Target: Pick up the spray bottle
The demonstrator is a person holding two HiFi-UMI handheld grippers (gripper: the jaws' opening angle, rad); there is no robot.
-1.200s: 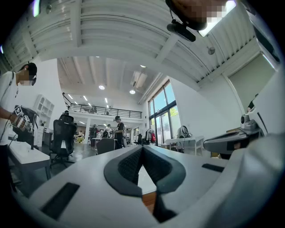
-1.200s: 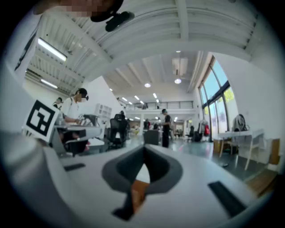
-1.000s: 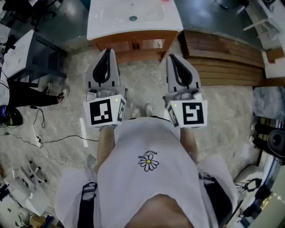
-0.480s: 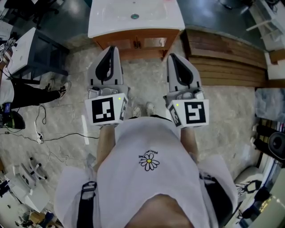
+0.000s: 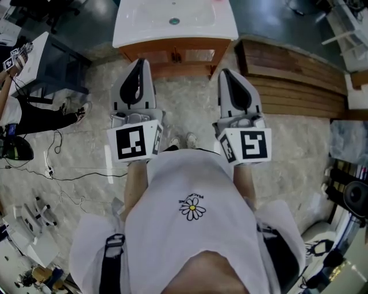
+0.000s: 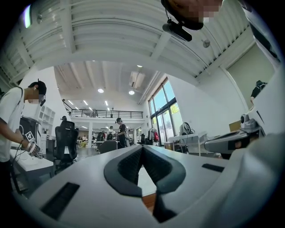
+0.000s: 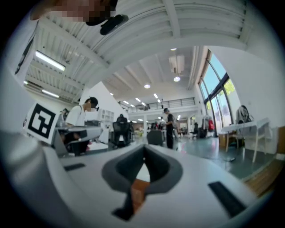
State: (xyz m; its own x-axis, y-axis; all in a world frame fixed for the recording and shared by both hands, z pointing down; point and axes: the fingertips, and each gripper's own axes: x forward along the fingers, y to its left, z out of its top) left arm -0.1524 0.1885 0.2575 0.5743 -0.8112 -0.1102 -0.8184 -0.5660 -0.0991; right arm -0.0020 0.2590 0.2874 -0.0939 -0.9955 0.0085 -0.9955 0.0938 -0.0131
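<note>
No spray bottle shows clearly in any view; only a small pink patch (image 5: pixel 217 2) sits at the picture's top edge, on the white sink top (image 5: pixel 132 31). In the head view my left gripper (image 5: pixel 140 63) and right gripper (image 5: pixel 225 73) are held level, side by side. Both point at the wooden cabinet (image 5: pixel 198 55) under the sink. The left gripper (image 6: pixel 142 148) is shut, its dark pads meeting with nothing between them. The right gripper (image 7: pixel 144 148) is likewise shut and empty. Neither touches the cabinet.
Wooden planks (image 5: pixel 287 80) lie on the floor to the right of the cabinet. A white desk (image 5: pixel 31 60) and another person (image 5: pixel 31 118) are at the left, with cables (image 5: pixel 57 175) across the stone floor. Gear stands at the right edge (image 5: pixel 351 195).
Both grippers stay shut and side by side. The right one has drifted slightly to the right. The person at the left has raised a hand by the desk.
</note>
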